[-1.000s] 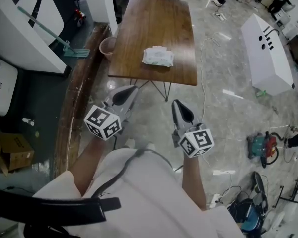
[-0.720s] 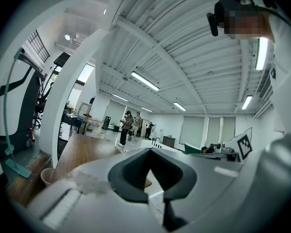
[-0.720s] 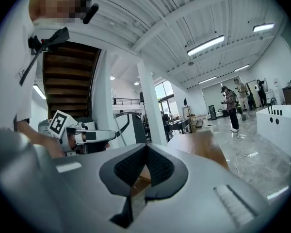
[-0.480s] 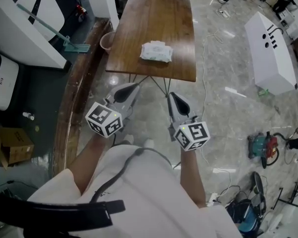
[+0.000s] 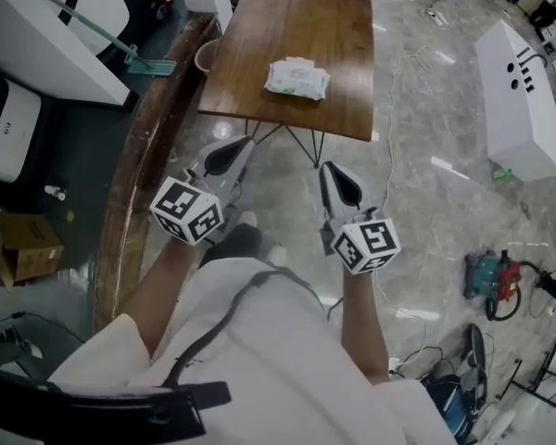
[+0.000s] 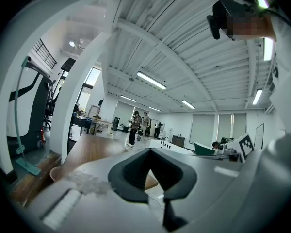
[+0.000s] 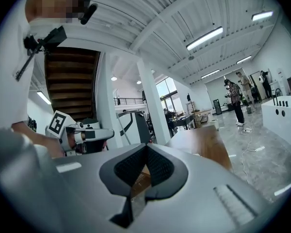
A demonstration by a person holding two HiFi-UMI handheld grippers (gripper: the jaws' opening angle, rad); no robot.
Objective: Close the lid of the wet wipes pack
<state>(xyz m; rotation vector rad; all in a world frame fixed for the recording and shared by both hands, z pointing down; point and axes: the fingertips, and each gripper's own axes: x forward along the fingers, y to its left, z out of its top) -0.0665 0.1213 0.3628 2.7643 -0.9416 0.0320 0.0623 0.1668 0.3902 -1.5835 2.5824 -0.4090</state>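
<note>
Hovering near, left gripper (image 5: 241, 146) and right gripper (image 5: 330, 172) sit clenched, empty. Wet wipes pack (image 5: 296, 78) on far table (image 5: 324, 17) looks light, soft; probably press its top flap.

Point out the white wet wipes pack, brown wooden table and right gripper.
white wet wipes pack (image 5: 297, 78), head view, its top
brown wooden table (image 5: 306, 17), head view, bare top
right gripper (image 5: 328, 167), head view, its fingertips

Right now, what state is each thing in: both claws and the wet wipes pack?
left claw, shut, empty, short of the table.
right claw, shut, empty, short of the table.
wet wipes pack, lying flat on the table, untouched; open or closed cannot be made out.
</note>
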